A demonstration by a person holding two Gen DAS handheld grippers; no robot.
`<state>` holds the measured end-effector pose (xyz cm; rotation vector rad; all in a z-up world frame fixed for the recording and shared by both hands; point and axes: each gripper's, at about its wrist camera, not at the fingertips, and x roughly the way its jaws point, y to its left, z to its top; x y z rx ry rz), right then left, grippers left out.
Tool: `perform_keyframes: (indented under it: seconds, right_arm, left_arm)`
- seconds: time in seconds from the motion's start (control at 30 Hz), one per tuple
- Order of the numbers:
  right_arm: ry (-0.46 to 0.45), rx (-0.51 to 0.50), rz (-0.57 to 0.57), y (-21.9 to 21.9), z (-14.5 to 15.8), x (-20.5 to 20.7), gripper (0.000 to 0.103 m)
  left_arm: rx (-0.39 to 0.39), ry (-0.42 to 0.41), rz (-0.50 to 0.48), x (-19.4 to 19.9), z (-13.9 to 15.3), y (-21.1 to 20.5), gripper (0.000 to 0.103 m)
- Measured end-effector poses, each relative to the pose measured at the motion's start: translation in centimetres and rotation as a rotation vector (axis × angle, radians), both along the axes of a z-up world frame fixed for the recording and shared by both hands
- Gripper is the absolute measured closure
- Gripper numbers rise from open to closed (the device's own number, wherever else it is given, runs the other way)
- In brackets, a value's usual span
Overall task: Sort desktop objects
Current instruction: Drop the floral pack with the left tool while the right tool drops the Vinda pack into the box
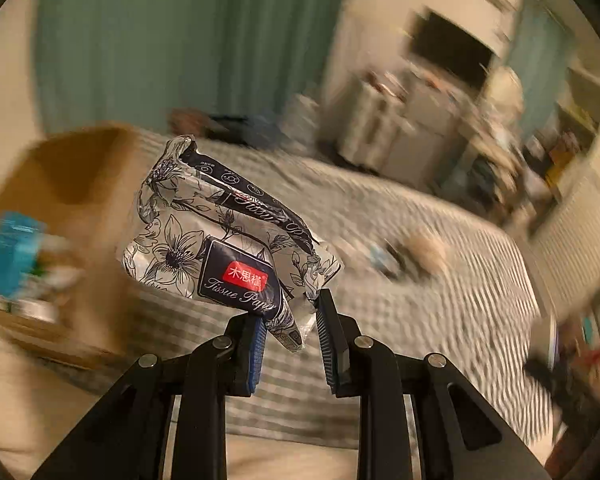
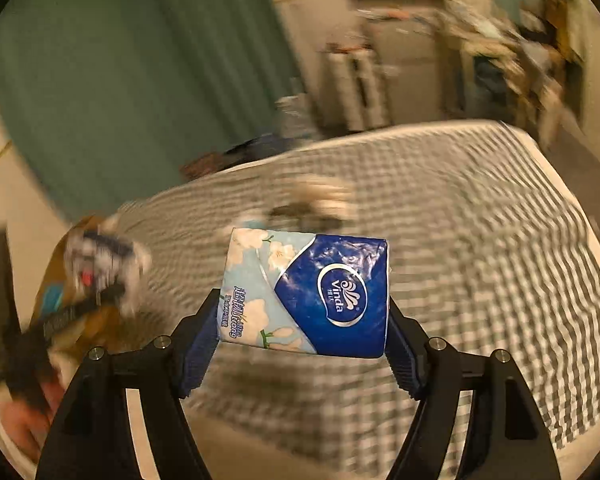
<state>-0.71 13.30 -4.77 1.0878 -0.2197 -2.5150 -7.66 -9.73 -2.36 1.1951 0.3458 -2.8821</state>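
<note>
My left gripper (image 1: 290, 320) is shut on the lower corner of a black-and-white floral tissue pack (image 1: 216, 232) and holds it in the air above the checked tablecloth (image 1: 440, 288). My right gripper (image 2: 304, 320) is shut on a blue and light-blue Vinda tissue pack (image 2: 306, 292), held across its width above the same cloth (image 2: 480, 240). In the right wrist view the left gripper with the floral pack (image 2: 100, 264) shows blurred at the far left, over a cardboard box (image 2: 80, 312).
A brown cardboard box (image 1: 60, 208) stands at the left with a blue item (image 1: 8, 256) inside. Small blurred objects (image 1: 412, 256) lie on the cloth further back. Curtains, cabinets and shelves stand behind the table.
</note>
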Motion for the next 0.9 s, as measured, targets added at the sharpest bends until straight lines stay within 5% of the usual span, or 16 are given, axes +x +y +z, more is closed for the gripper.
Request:
perform_keyframes:
  seconds: [0.1, 0.2, 0.27, 0.37, 0.43, 0.53, 0.57, 0.6, 0.67, 0.77, 0.9]
  right_arm:
    - [0.040, -0.004, 0.156, -6.7, 2.2, 2.1, 0.030]
    - [0.056, -0.058, 0.325, -13.6, 3.4, 3.0, 0.029]
    - [0.030, -0.106, 0.408, -17.9, 4.0, 2.7, 0.029]
    - [-0.004, -0.171, 0.497, -23.4, 5.0, 1.5, 0.029]
    - [-0.010, -0.185, 0.552, -27.8, 5.6, 0.2, 0.029]
    - [-0.034, -0.194, 0.590, -33.0, 5.7, -2.1, 0.028]
    - [-0.048, -0.205, 0.593, -34.1, 5.6, -2.8, 0.027]
    - [-0.073, -0.234, 0.588, -35.4, 5.3, -3.6, 0.026]
    - [-0.124, -0.268, 0.553, -37.3, 4.9, -5.2, 0.005]
    - [-0.145, -0.284, 0.484, -38.1, 5.1, -6.6, 0.005]
    - [-0.043, -0.224, 0.411, -34.8, 6.7, -6.6, 0.005]
  left_arm:
    - [0.001, 0.006, 0.098, 0.5, 2.6, -7.7, 0.079]
    - [-0.087, 0.003, 0.193, 1.3, 3.1, -14.2, 0.079]
    - [-0.034, -0.070, 0.286, 1.3, 2.2, -18.8, 0.079]
    - [0.011, -0.066, 0.228, 0.9, 1.2, -20.4, 0.079]
    - [-0.038, -0.079, 0.169, 0.5, 0.2, -20.0, 0.079]
    - [-0.154, -0.124, 0.241, -0.6, -1.6, -20.4, 0.073]
    - [-0.149, -0.138, 0.243, -0.8, -2.1, -20.5, 0.061]
    - [-0.126, -0.146, 0.246, -1.0, -2.7, -21.0, 0.037]
    - [-0.123, -0.160, 0.288, -1.0, -3.2, -21.6, 0.004]
    - [-0.144, -0.138, 0.345, -0.5, -2.6, -22.2, 0.001]
    - [-0.098, -0.067, 0.325, 0.4, -1.2, -21.6, 0.000]
